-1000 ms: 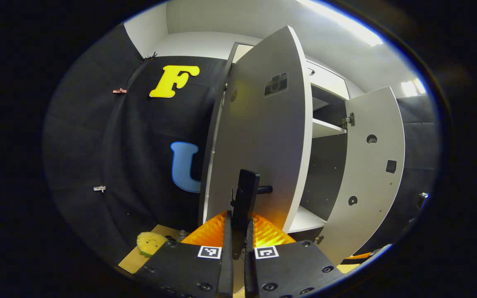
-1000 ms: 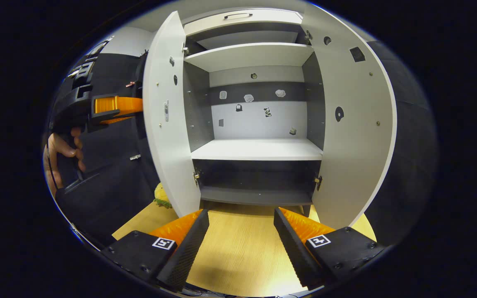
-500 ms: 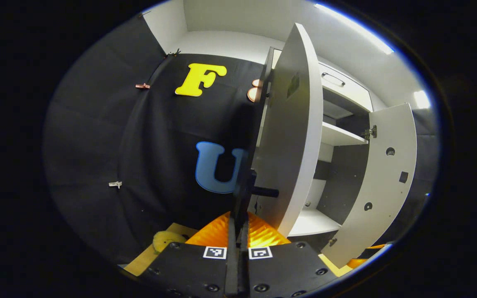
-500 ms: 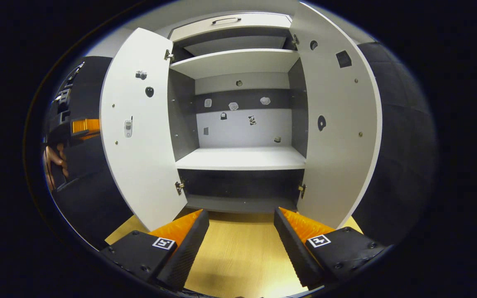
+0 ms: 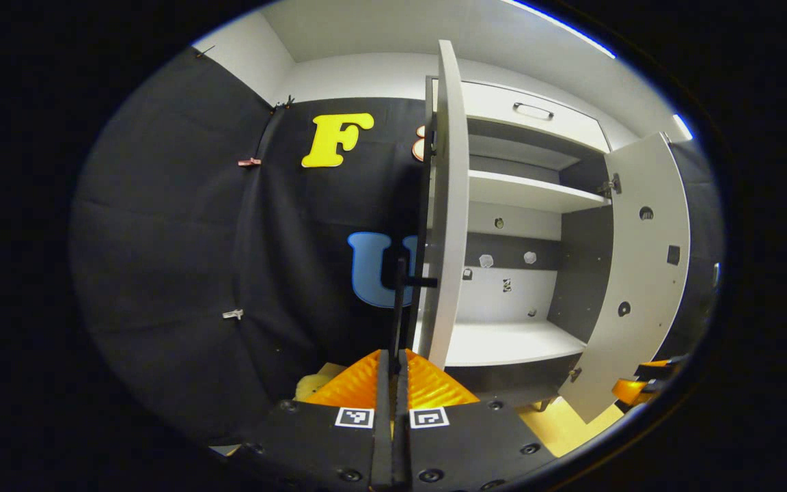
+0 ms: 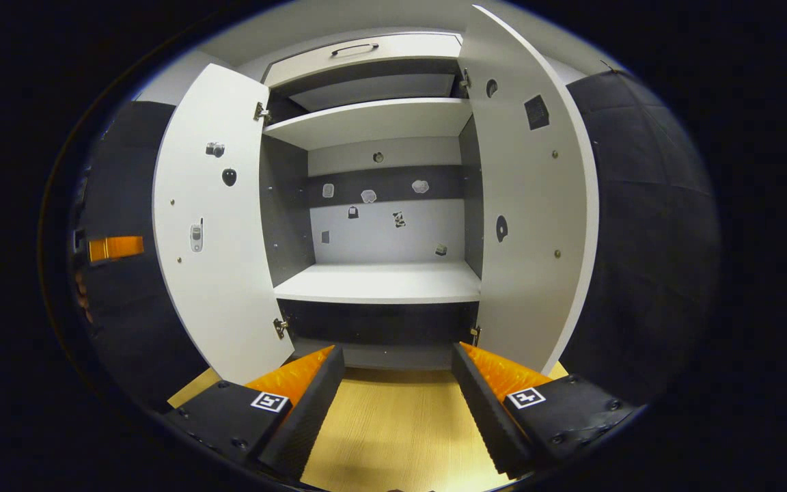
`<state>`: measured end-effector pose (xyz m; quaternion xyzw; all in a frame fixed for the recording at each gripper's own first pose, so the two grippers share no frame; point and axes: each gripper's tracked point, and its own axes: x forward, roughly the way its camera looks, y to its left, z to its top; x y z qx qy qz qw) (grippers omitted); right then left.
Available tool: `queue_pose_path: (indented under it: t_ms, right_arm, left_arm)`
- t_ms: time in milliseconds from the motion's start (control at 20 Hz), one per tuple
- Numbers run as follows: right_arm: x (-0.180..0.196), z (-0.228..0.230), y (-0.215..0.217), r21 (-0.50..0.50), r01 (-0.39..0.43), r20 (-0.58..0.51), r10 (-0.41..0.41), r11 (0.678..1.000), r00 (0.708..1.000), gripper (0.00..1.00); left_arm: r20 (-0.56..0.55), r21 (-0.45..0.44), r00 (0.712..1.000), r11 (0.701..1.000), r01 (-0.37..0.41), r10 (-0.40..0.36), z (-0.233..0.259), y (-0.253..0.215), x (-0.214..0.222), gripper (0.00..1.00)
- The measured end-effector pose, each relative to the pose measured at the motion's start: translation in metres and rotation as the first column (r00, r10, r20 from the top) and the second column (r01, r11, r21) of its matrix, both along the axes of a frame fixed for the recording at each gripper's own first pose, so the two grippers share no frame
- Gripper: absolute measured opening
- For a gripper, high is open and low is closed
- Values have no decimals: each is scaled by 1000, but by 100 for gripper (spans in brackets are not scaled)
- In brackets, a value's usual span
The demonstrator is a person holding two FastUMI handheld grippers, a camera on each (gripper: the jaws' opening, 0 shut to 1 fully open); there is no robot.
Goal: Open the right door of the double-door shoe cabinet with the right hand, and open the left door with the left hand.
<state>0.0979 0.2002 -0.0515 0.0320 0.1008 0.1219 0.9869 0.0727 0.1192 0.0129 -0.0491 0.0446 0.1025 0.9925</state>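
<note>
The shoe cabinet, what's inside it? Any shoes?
No shoes on the parts that show. Inside the shoe cabinet are two bare white shelves and little stickers on the back wall. The very bottom is dark, partly hidden behind the right gripper fingers.

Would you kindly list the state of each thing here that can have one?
Left door: swung wide open.
Right door: swung wide open.
Drawer: shut.
Shelves: bare.
Left tongs: shut on the left door's handle.
Right tongs: open, holding nothing.
</note>
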Motion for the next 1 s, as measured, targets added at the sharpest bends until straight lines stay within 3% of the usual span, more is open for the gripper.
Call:
queue_pose_path:
  t_ms: [50, 350, 400, 450, 500, 600, 850, 1000]
  right_arm:
    - [-1, 5, -7, 5, -8, 6, 8, 1000, 1000, 100]
    - [-1, 50, -45, -33, -86, 104, 89, 996, 991, 99]
    - [0, 59, -52, -48, -91, 122, 96, 995, 988, 99]
    - [0, 66, -58, -54, -88, 137, 94, 995, 986, 100]
    - [-2, 74, -63, -52, -87, 151, 94, 995, 984, 100]
    - [-10, 88, -70, -21, -91, 179, 93, 996, 979, 99]
    - [-31, 93, -88, 41, -81, 172, 72, 996, 982, 99]
    - [-36, 93, -98, 53, -32, 192, 21, 998, 981, 99]
  left_arm:
    - [3, -7, 1000, 1000, -5, 5, -1, -12, -4, 3]
    - [9, -36, 1000, 999, -11, 11, 4, -89, -15, 8]
    - [22, -41, 1000, 999, -3, 4, 9, -103, -17, 2]
    - [36, -40, 999, 999, 3, -1, 14, -116, -20, 3]
    - [49, -31, 999, 1000, 5, -3, 18, -127, -23, 11]
    - [54, -18, 999, 1000, -1, 2, 20, -143, -30, 17]
    - [40, 15, 999, 1000, 1, -2, 17, -164, -54, 69]
    - [55, 30, 998, 1000, 6, -7, 21, -163, -62, 87]
